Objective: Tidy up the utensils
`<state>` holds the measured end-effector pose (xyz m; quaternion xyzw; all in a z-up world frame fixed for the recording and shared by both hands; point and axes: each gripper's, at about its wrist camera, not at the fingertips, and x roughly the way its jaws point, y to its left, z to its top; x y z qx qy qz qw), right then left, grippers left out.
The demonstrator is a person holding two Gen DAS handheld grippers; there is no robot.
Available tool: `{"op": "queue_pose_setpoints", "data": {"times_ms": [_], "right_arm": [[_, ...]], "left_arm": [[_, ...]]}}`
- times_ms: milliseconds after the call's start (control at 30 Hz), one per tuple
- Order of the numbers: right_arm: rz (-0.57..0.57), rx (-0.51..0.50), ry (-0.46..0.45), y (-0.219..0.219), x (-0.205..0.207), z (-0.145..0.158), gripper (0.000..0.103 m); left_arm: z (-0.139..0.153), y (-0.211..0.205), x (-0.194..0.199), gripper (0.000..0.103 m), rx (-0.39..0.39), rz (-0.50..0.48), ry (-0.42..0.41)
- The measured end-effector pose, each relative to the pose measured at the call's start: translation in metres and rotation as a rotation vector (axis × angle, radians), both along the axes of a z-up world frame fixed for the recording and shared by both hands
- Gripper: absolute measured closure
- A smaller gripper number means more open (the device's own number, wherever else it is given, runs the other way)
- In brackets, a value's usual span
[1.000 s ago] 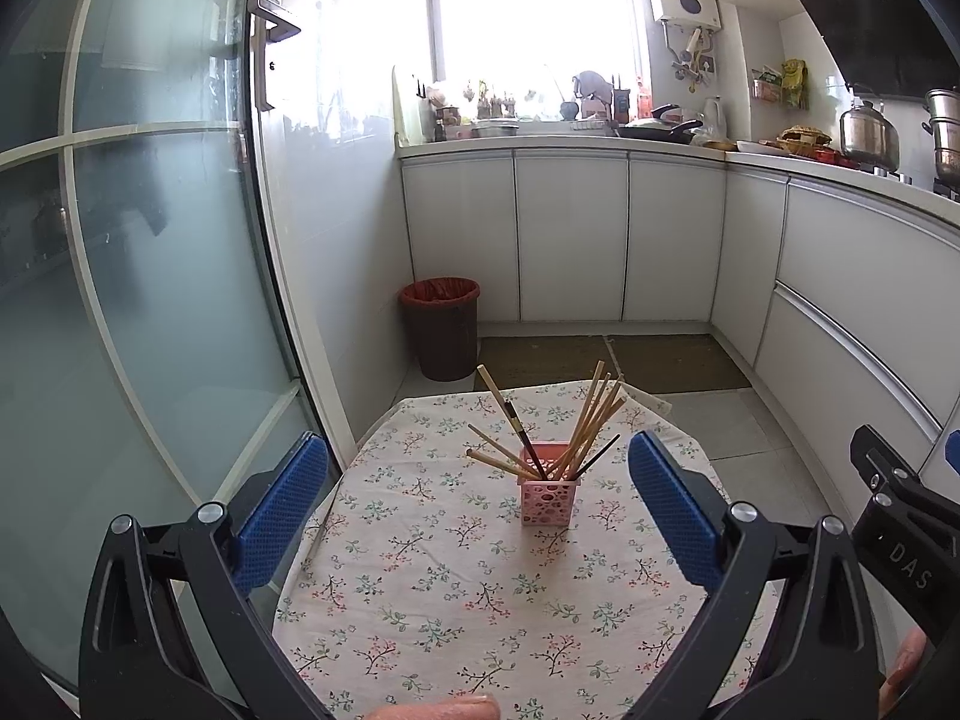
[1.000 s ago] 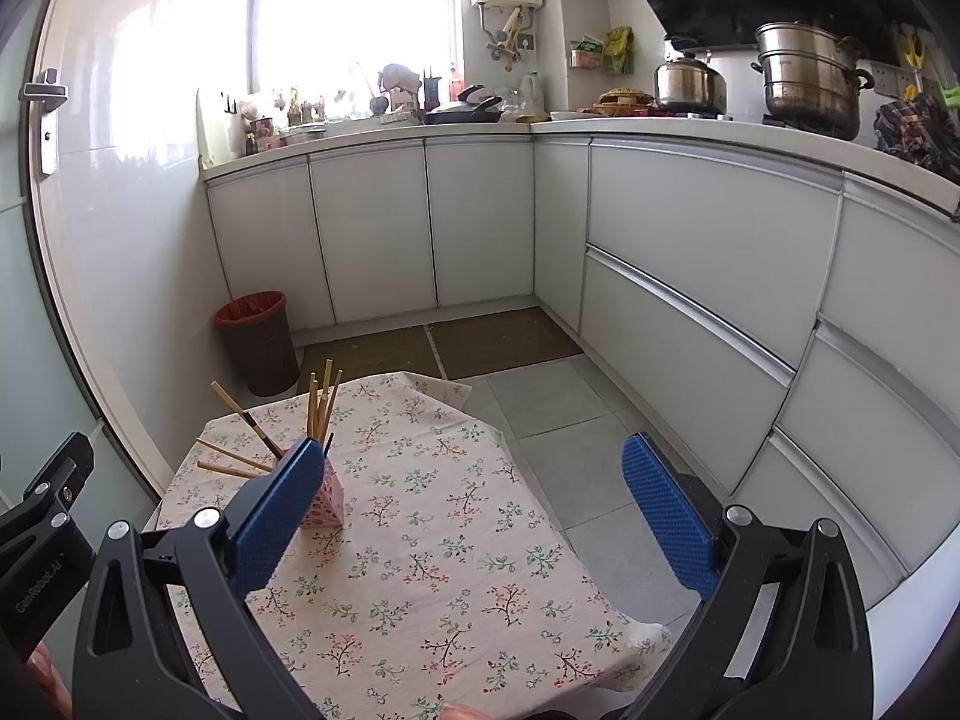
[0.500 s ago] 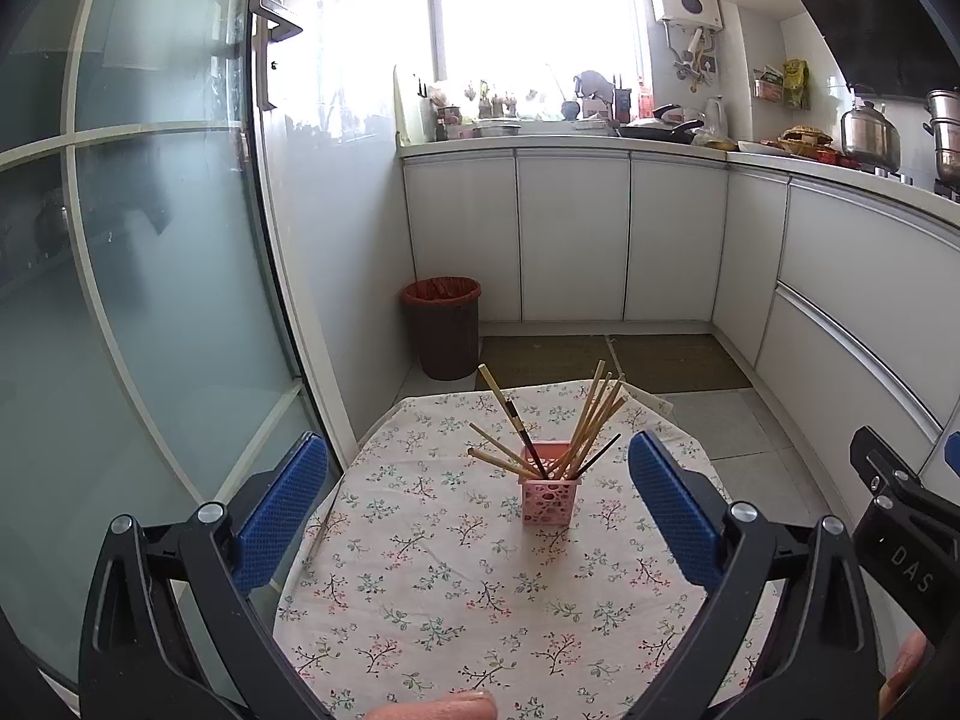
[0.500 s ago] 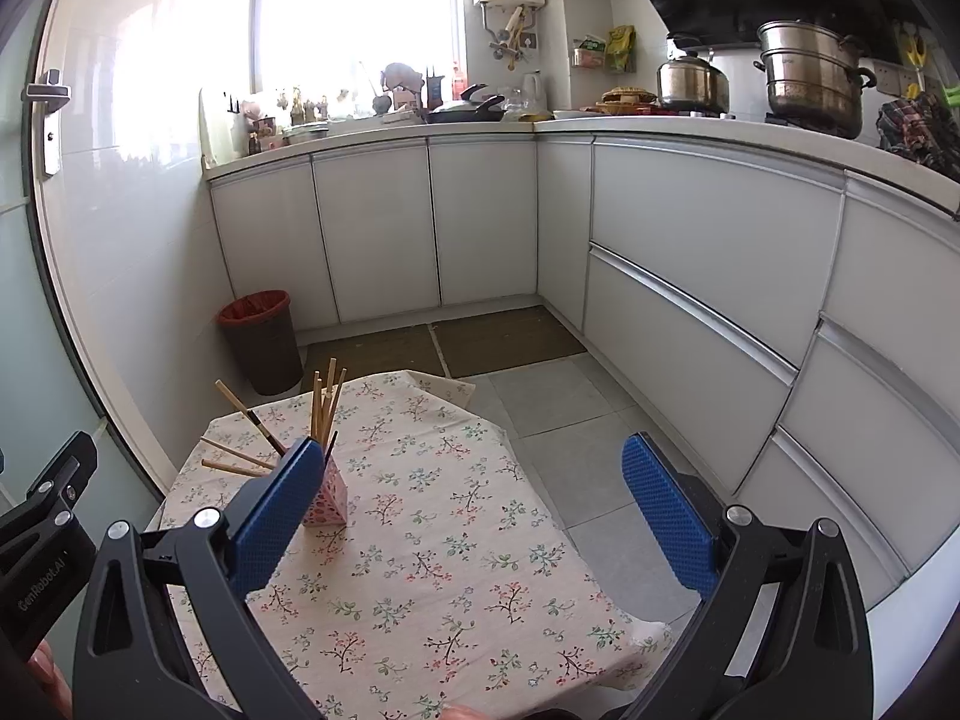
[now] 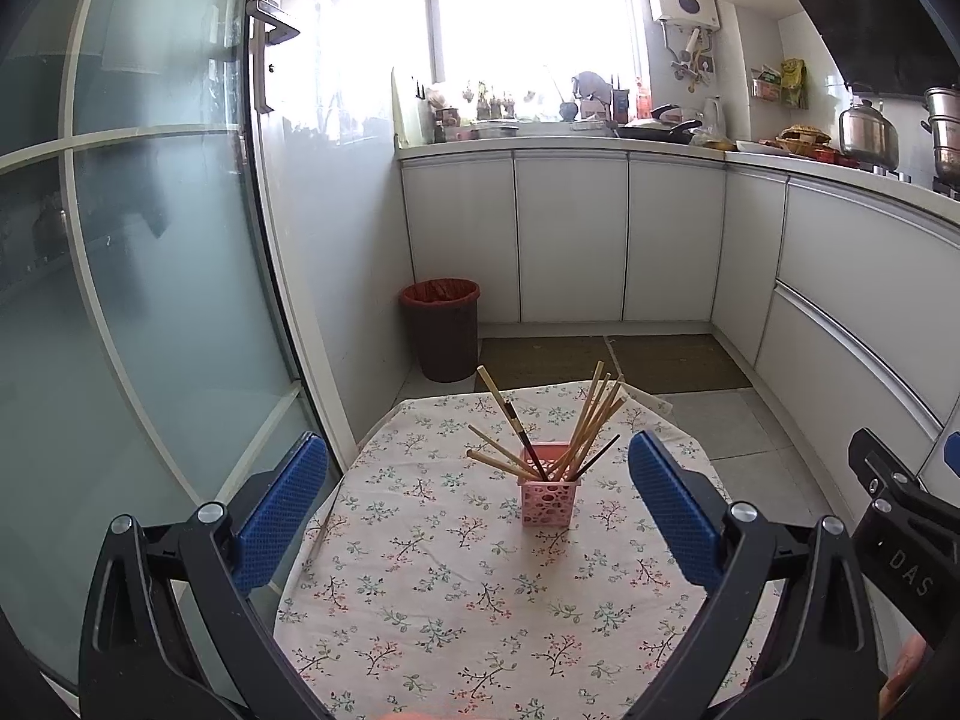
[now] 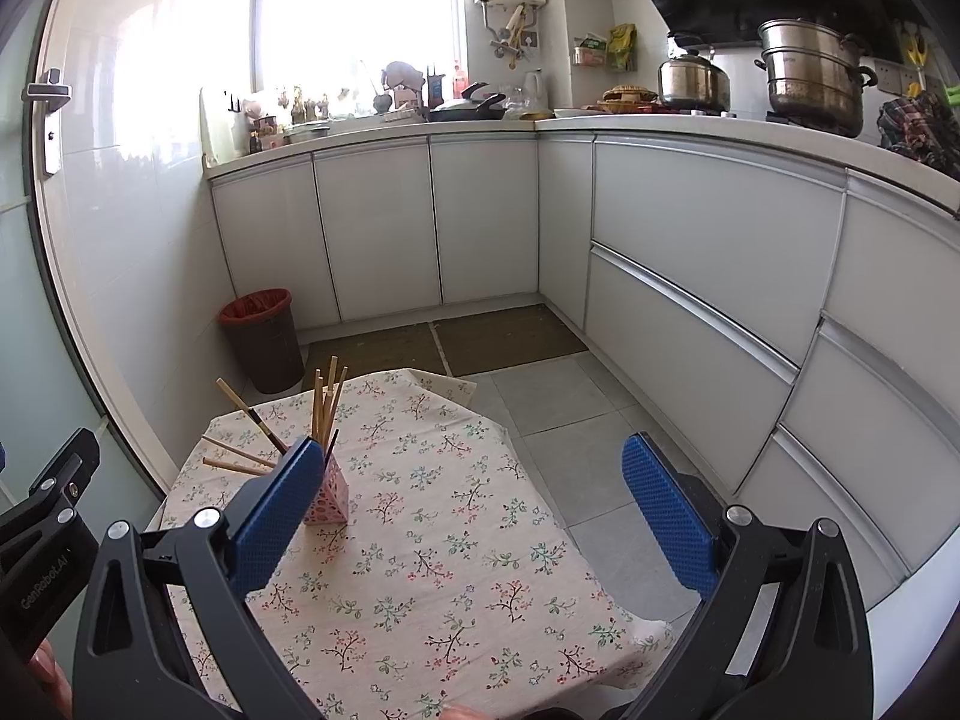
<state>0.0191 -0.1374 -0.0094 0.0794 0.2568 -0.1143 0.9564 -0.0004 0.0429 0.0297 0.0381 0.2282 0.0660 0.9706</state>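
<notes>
A small pink perforated holder point(image 5: 549, 501) stands upright on the floral tablecloth point(image 5: 456, 588), with several wooden chopsticks point(image 5: 591, 420) fanned out of its top. My left gripper point(image 5: 477, 507) hangs open above the near part of the table, the holder lying beyond and between its blue pads point(image 5: 279, 513). In the right wrist view the same holder point(image 6: 327, 501) sits partly behind the left blue pad point(image 6: 276, 516) of my right gripper point(image 6: 474, 507), which is open and holds nothing. The chopsticks point(image 6: 327, 402) rise above that pad.
A brown bin with a red liner point(image 5: 447, 330) stands on the floor beyond the table. A frosted glass door point(image 5: 150, 300) runs along the left. White cabinets point(image 6: 690, 276) wrap the back and right, with pots point(image 6: 810, 78) on the counter. Grey floor tiles point(image 6: 570, 414) lie right of the table.
Both views shifted very slightly; the right gripper drifted a little, so the holder sits a bit further right and lower behind its left pad. Neither gripper changed its opening.
</notes>
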Motion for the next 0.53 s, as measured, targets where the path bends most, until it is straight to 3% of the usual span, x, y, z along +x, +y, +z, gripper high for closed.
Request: {"op": "queue_pose_setpoints", "data": {"times_ms": [400, 533], "right_arm": [[0.001, 0.007, 0.003, -0.0045, 0.0007, 0.0006, 0.006], [0.002, 0.009, 0.004, -0.0043, 0.0013, -0.0003, 0.006]], "left_arm": [[0.0025, 0.0062, 0.0014, 0.007, -0.042, -0.014, 0.002], [0.0047, 0.0043, -0.0007, 0.007, -0.023, 0.005, -0.012]]}}
